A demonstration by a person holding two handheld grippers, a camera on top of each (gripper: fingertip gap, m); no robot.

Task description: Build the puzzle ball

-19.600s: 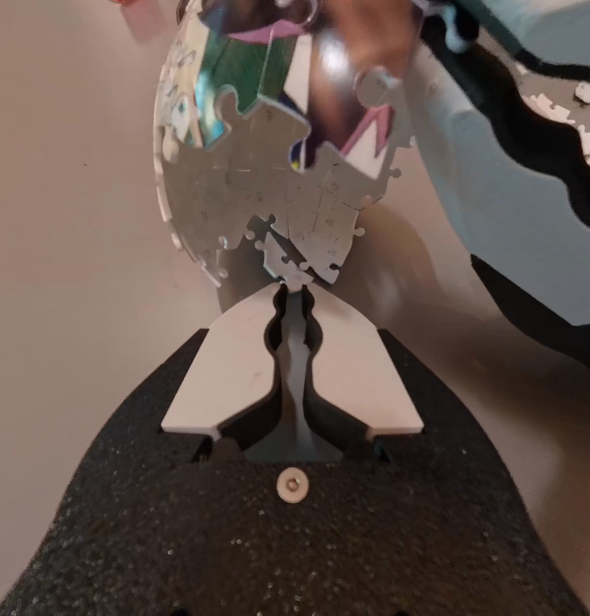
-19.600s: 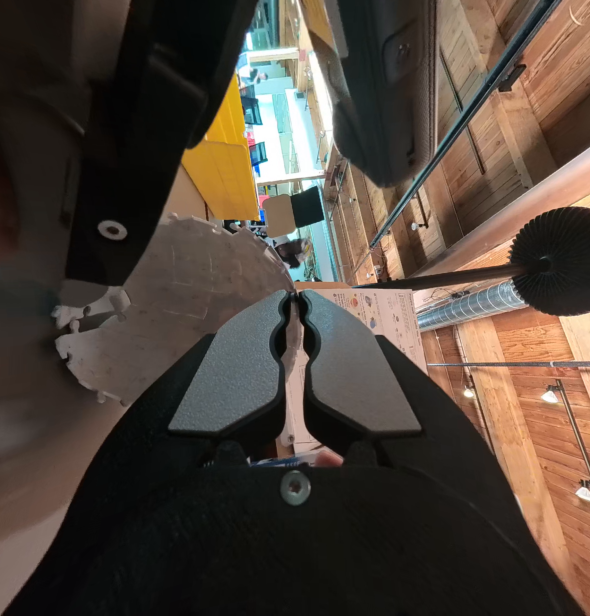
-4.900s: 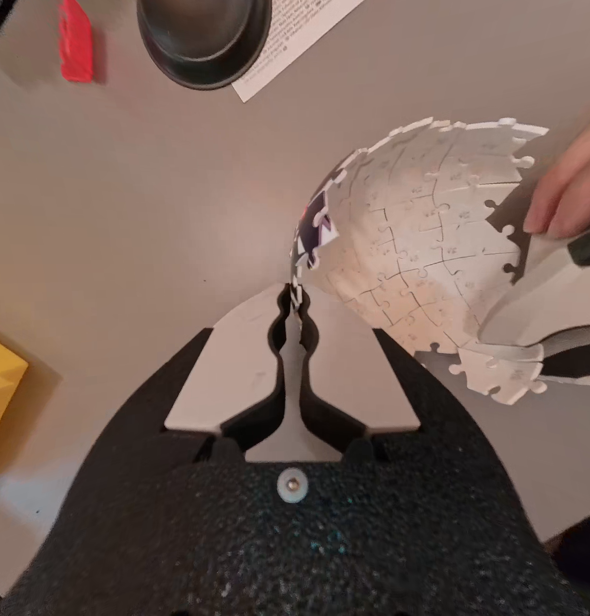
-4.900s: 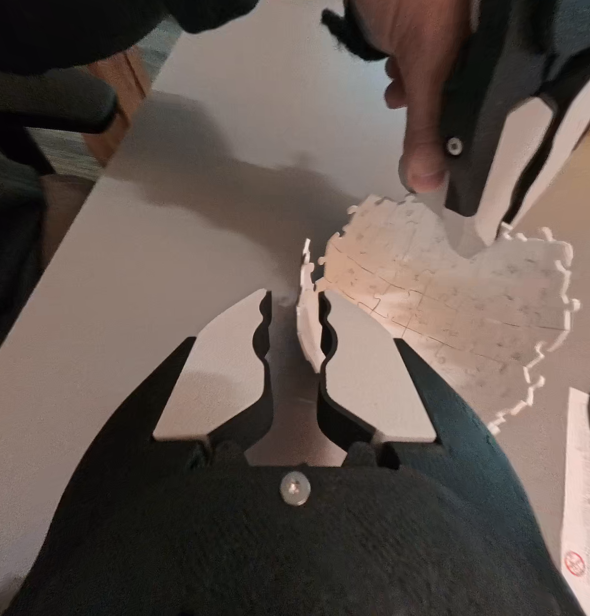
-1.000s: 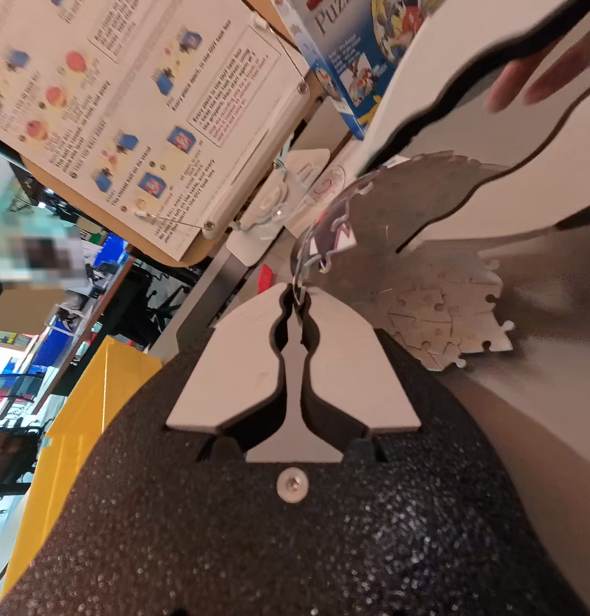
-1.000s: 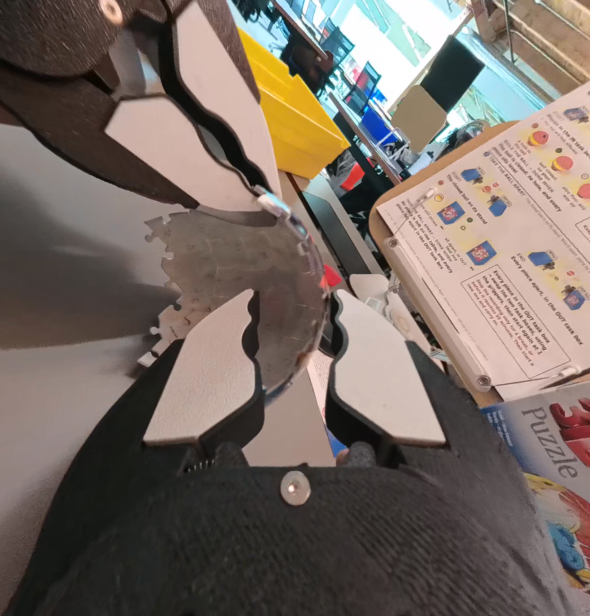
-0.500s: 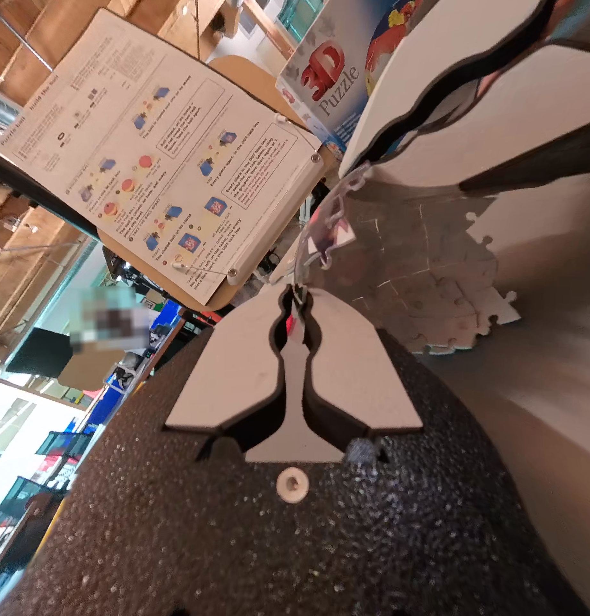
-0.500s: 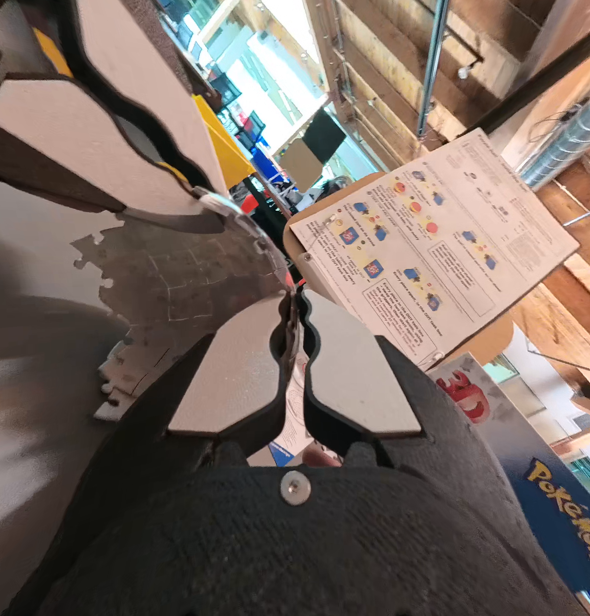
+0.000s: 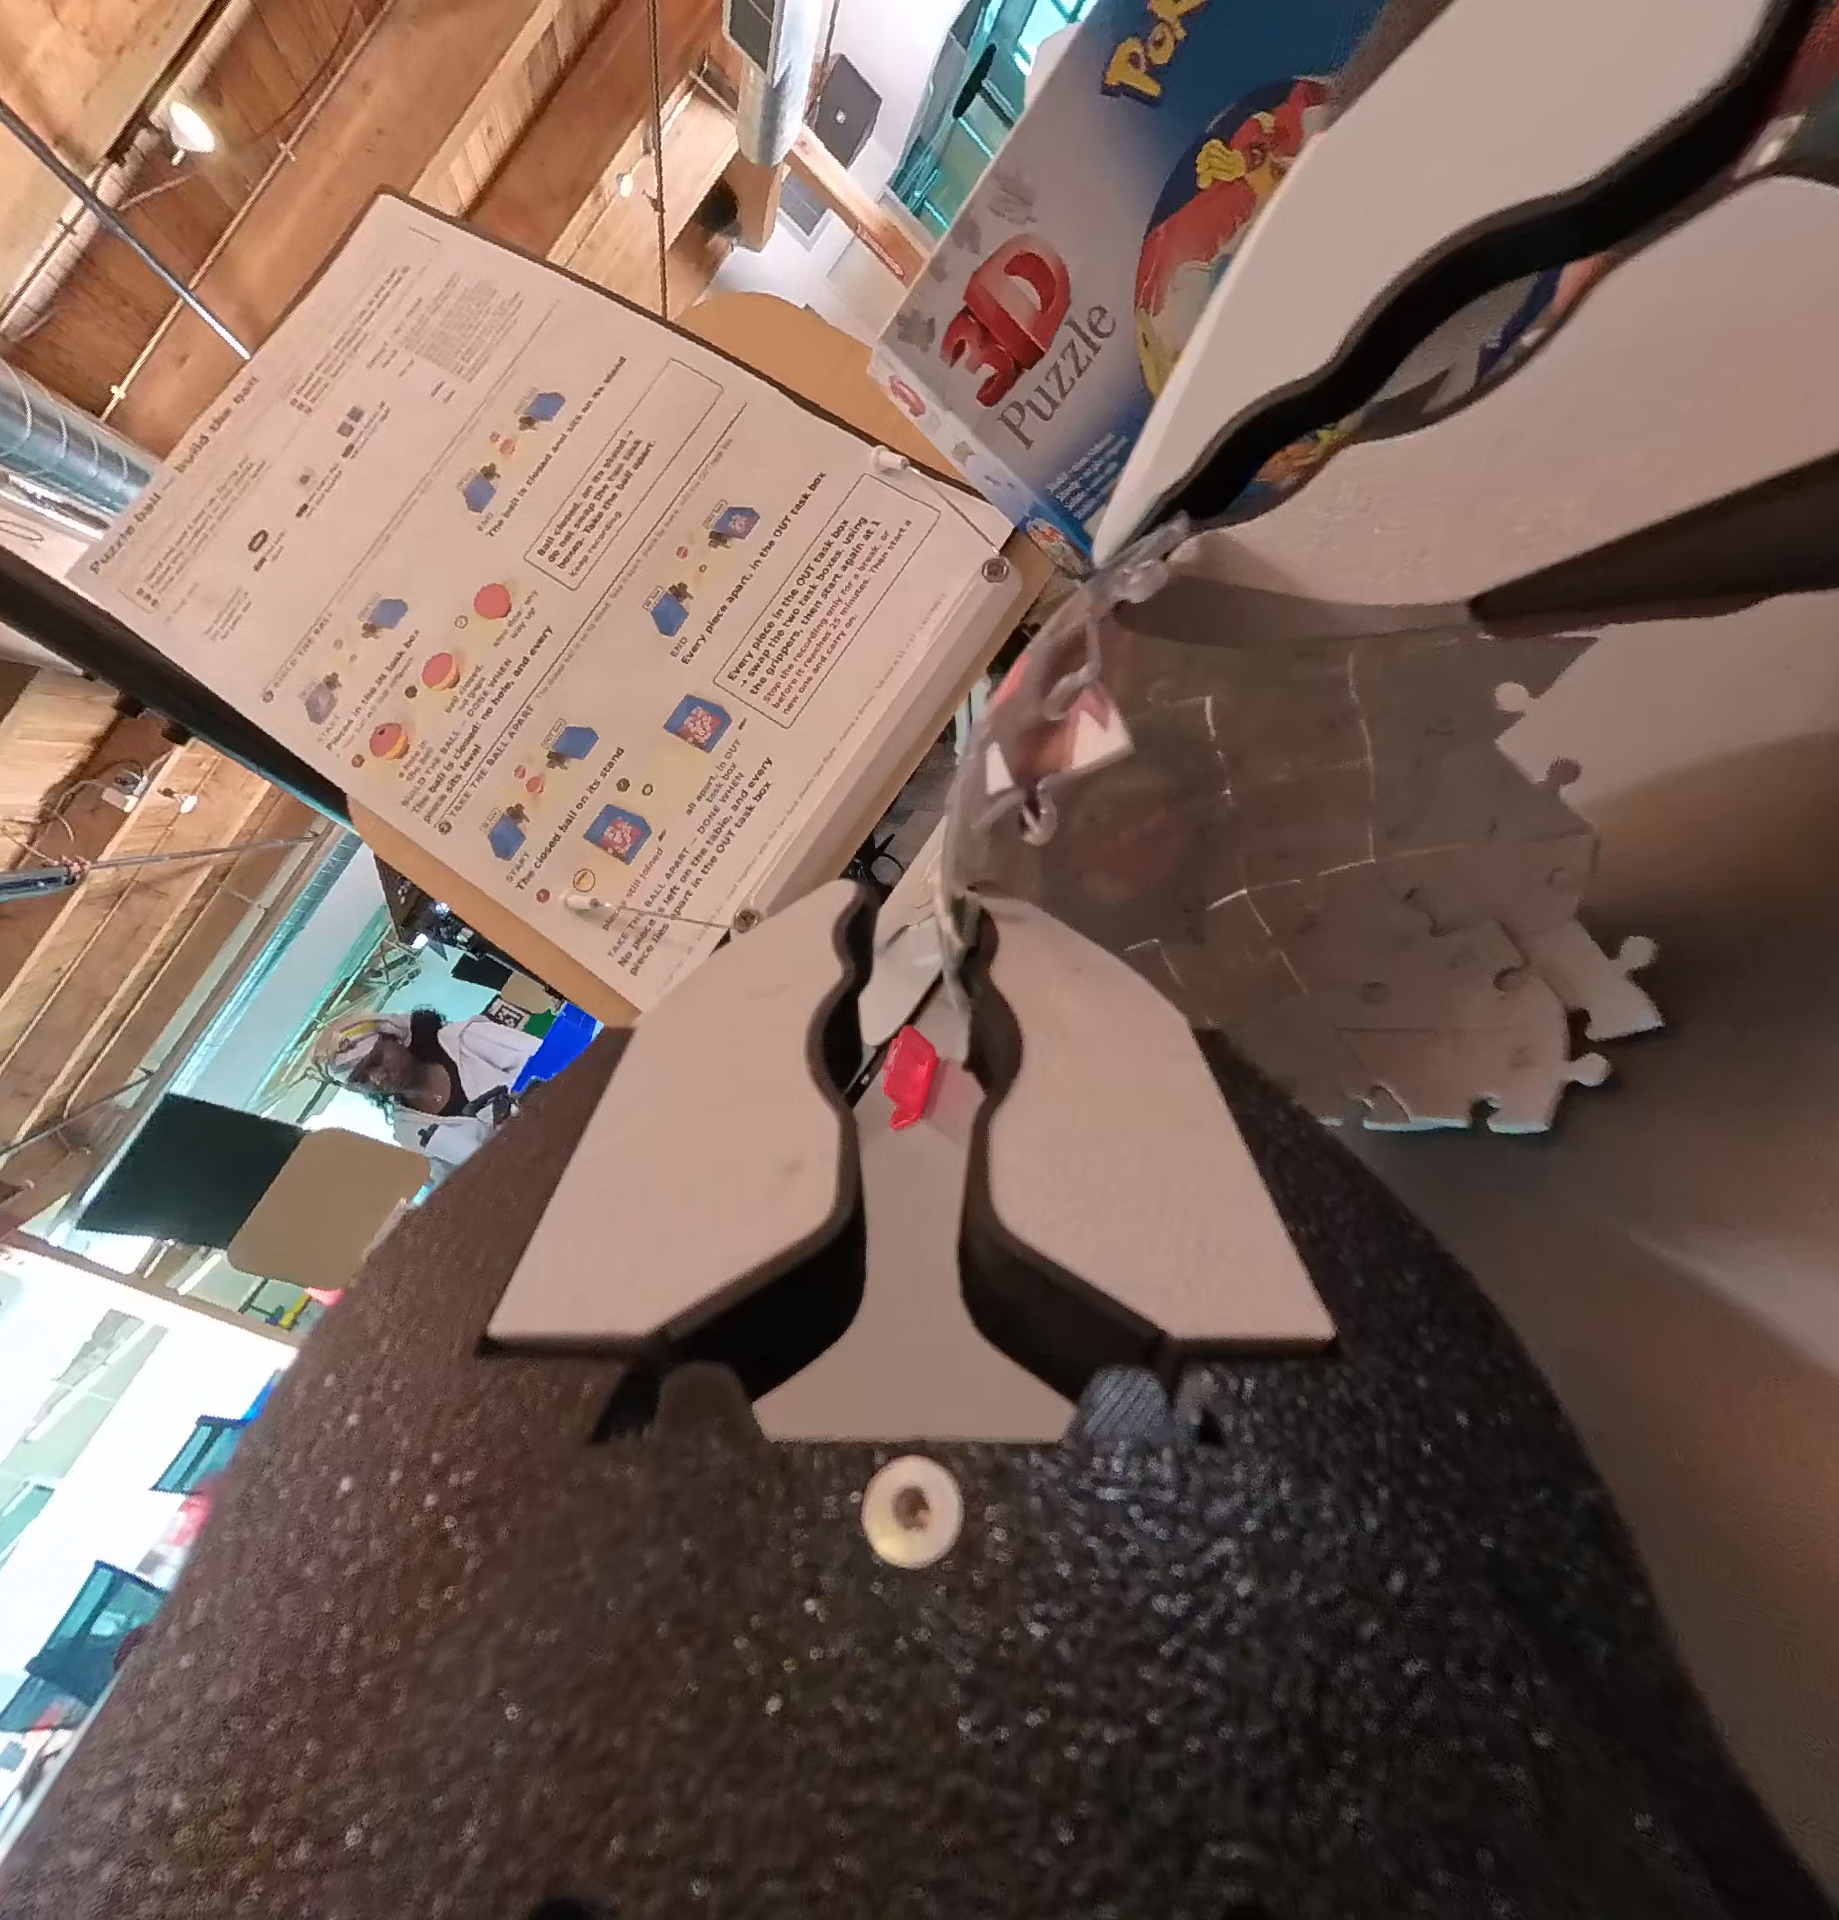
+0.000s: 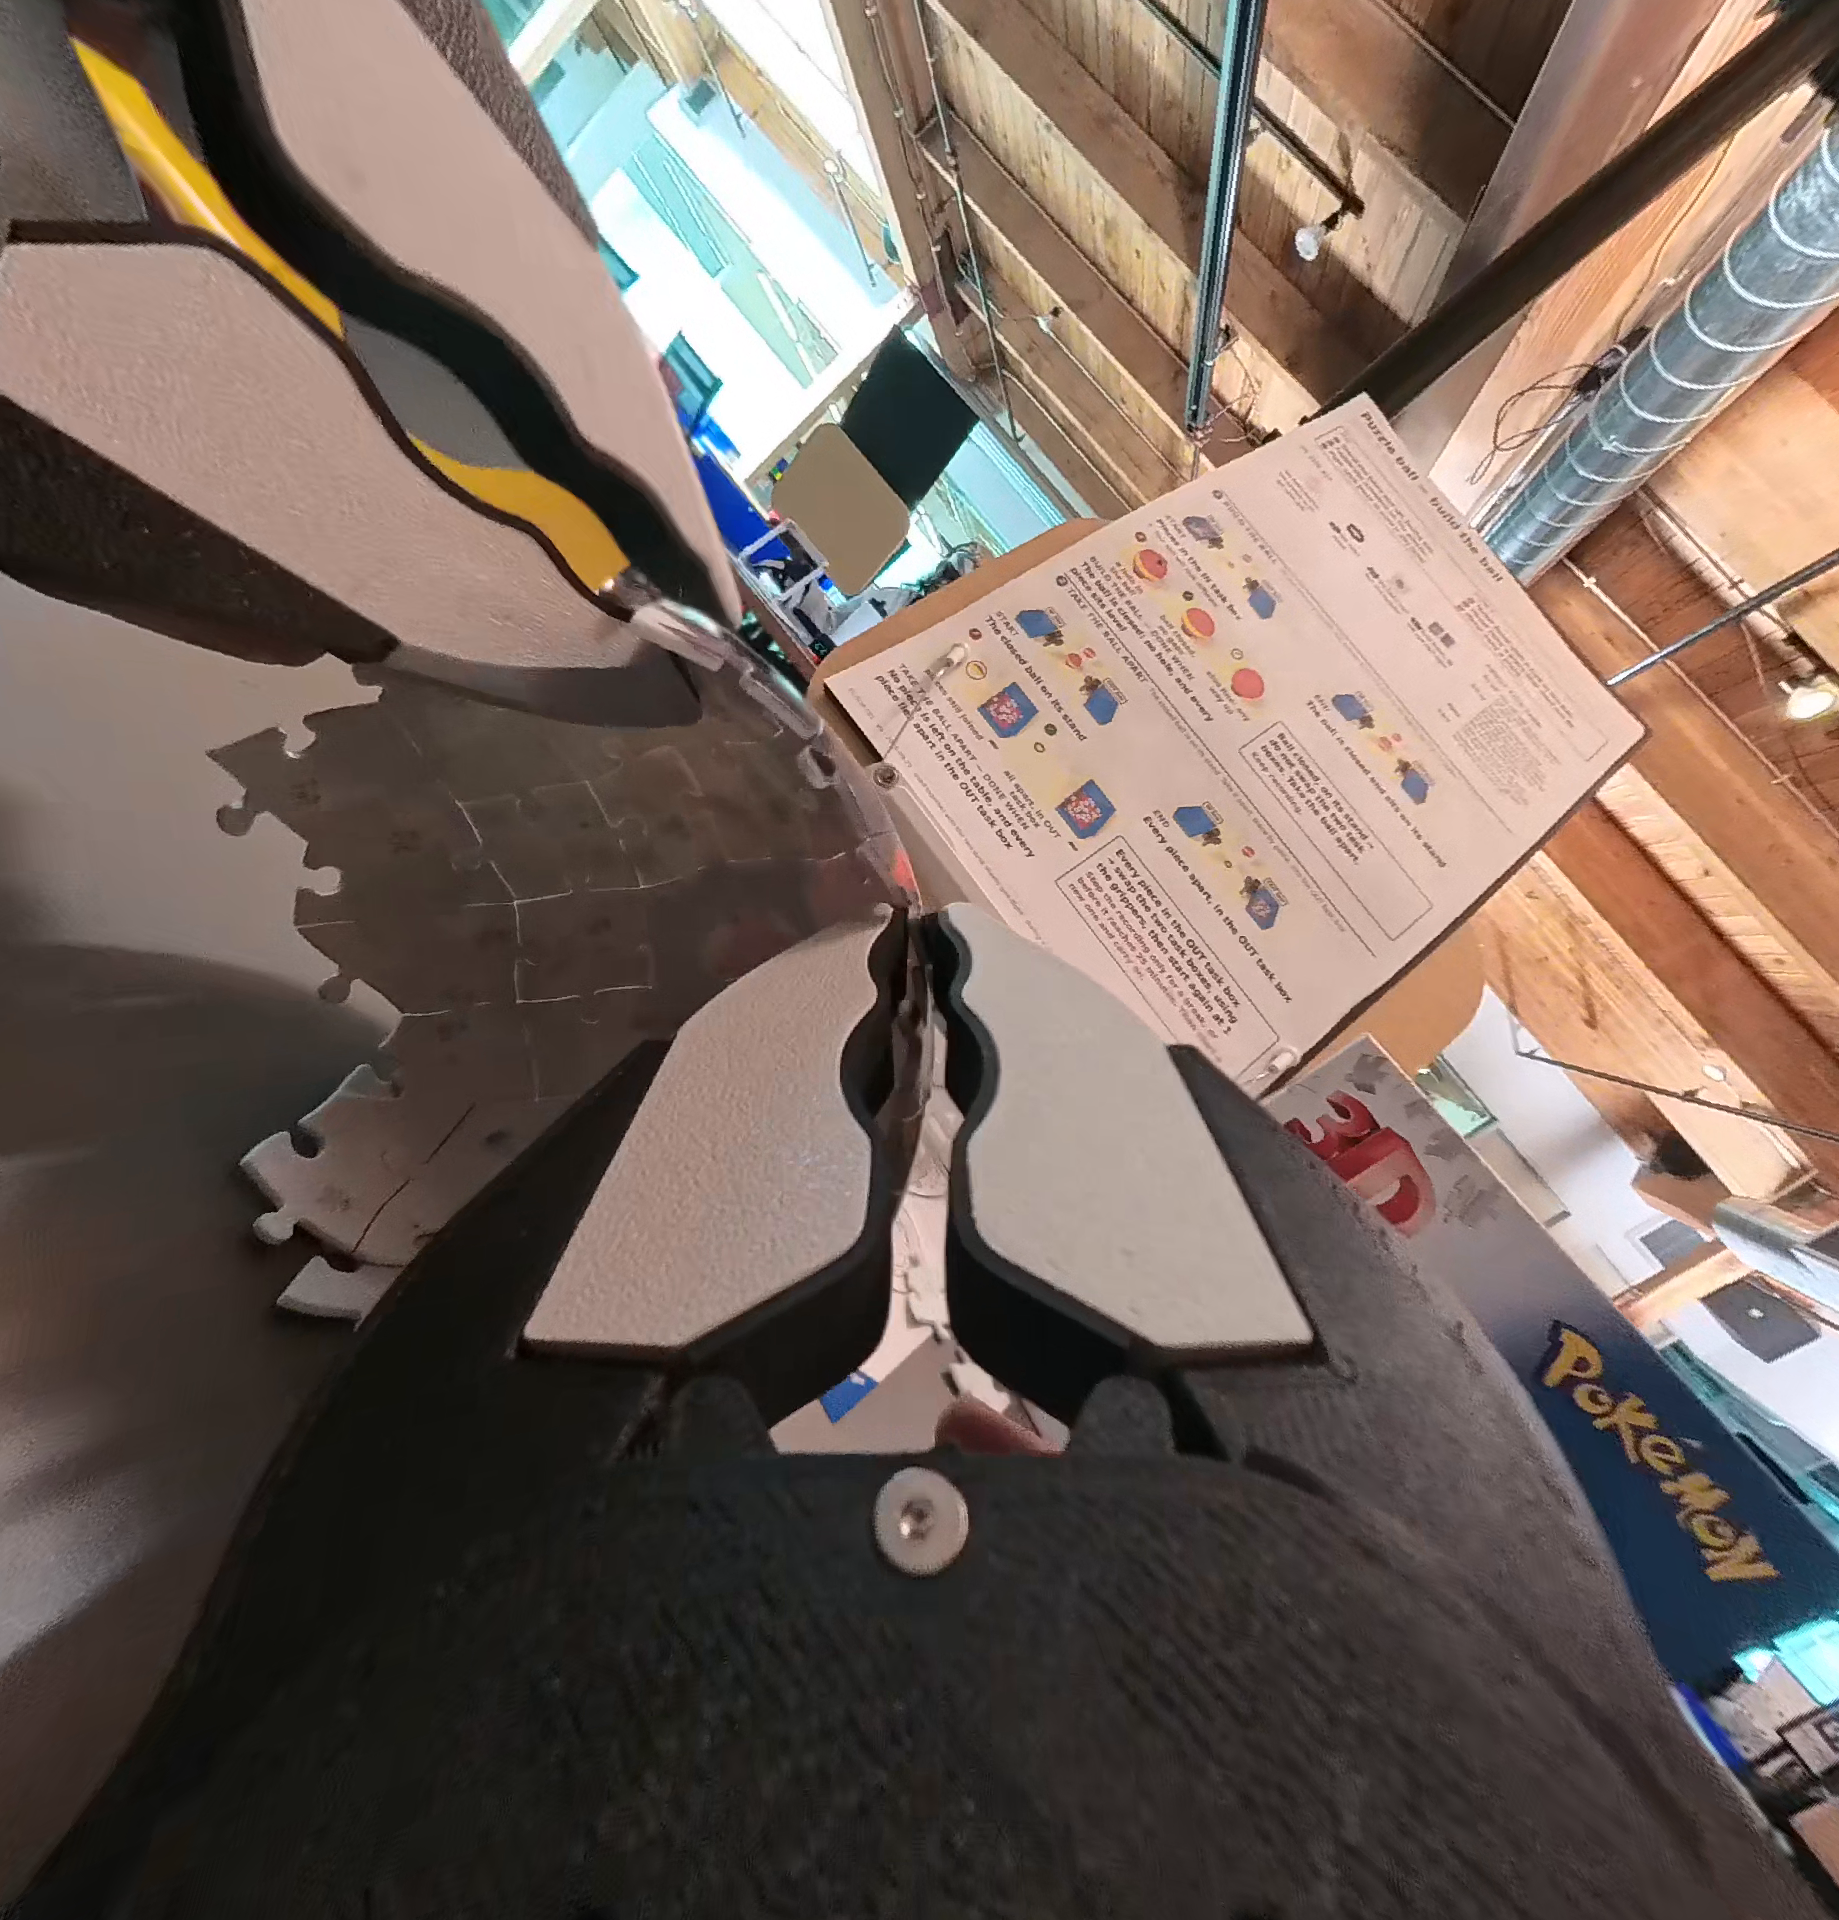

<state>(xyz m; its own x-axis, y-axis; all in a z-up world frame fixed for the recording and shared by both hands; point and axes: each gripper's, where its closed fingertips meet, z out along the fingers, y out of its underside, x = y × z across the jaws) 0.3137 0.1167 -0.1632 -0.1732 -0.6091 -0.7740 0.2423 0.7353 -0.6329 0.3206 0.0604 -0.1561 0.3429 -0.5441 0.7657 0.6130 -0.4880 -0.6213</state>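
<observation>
Above the bench (image 9: 1673, 1299), the right tool (image 10: 920, 935) pinches the puzzle shell's (image 10: 582, 883) rim; the left tool (image 9: 920, 925), now parted, barely supports it, so it could twist and pop seams.

Instruction sheet (image 9: 541, 613), red block (image 9: 912, 1075) (small).

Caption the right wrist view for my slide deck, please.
Right hand-held gripper shut on the shell rim; left hand-held gripper open at its far rim.

Both grippers, the left gripper (image 9: 913, 940) and the right gripper (image 10: 920, 940), had a rough black body, two pale grey wavy-edged fingers (image 9: 707, 1122) and one silver screw (image 9: 912, 1509)
</observation>
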